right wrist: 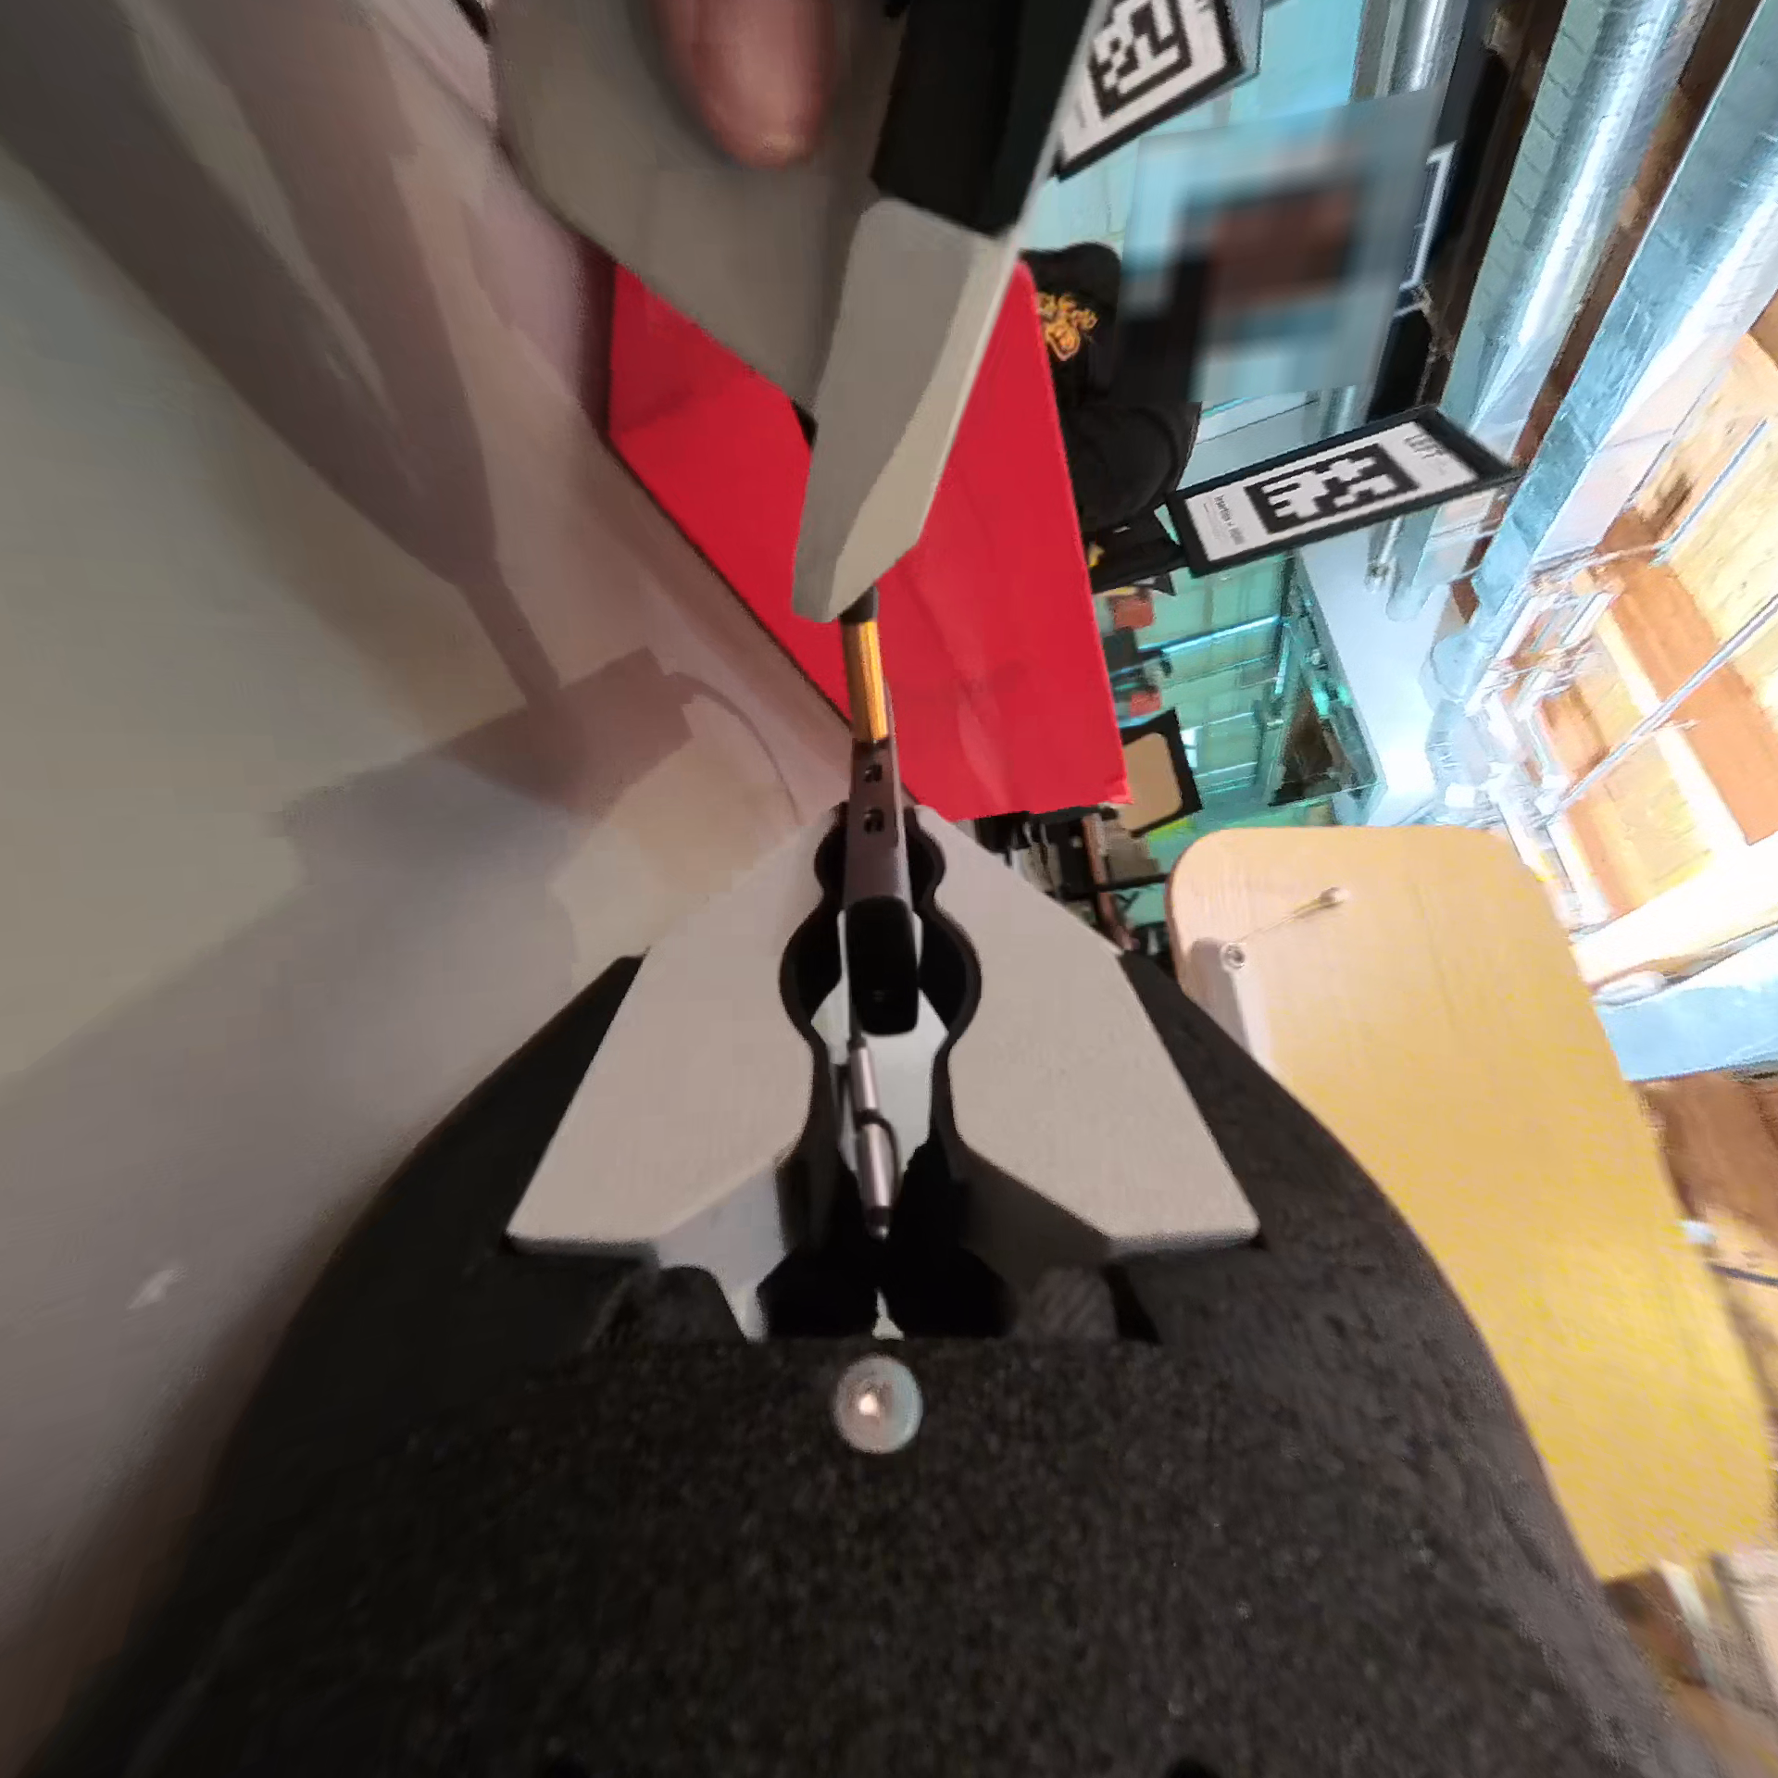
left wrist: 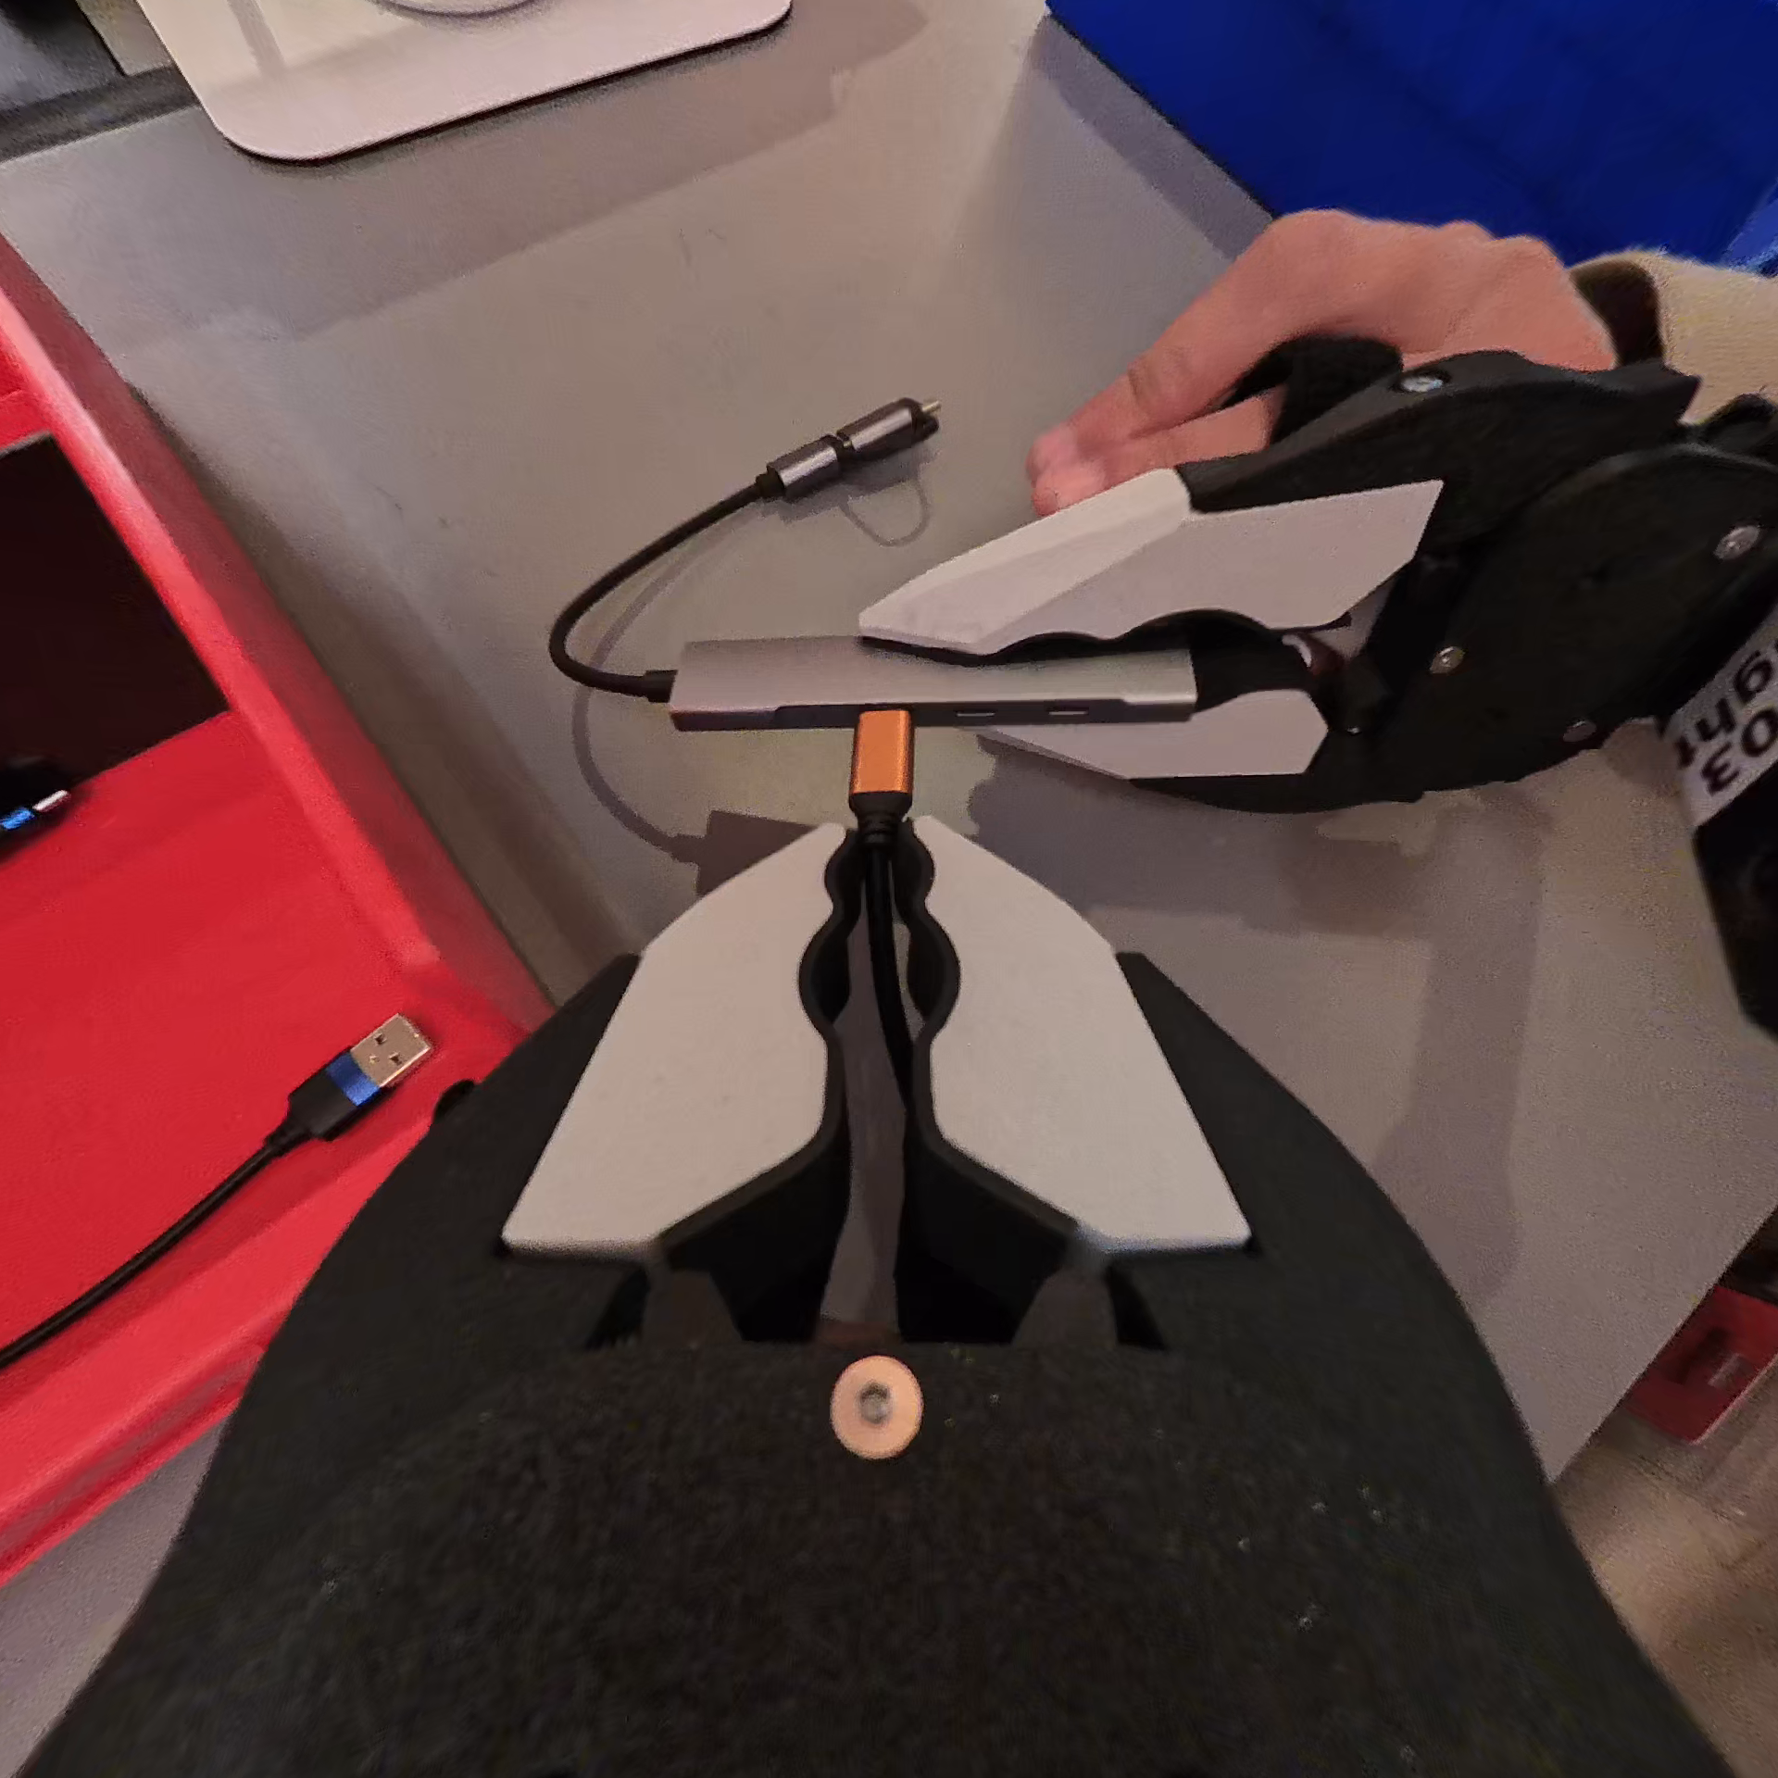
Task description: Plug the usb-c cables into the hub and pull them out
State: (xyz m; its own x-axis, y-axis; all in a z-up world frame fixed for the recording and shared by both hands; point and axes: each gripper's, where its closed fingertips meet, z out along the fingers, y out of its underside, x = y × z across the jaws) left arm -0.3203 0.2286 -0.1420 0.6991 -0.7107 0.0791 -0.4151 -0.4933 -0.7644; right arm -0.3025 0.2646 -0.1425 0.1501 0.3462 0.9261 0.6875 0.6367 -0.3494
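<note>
Hub [left wrist: 924, 685] clamped in your right tongs [left wrist: 972, 693], orange plug [left wrist: 880, 765] seated, its cable [left wrist: 883, 924] pinched in your left tongs [left wrist: 880, 842].

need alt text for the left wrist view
The left gripper pinches a black cable just behind its orange usb-c plug, which sits in the side of a grey hub. The right gripper clamps the hub above a grey table.
</note>
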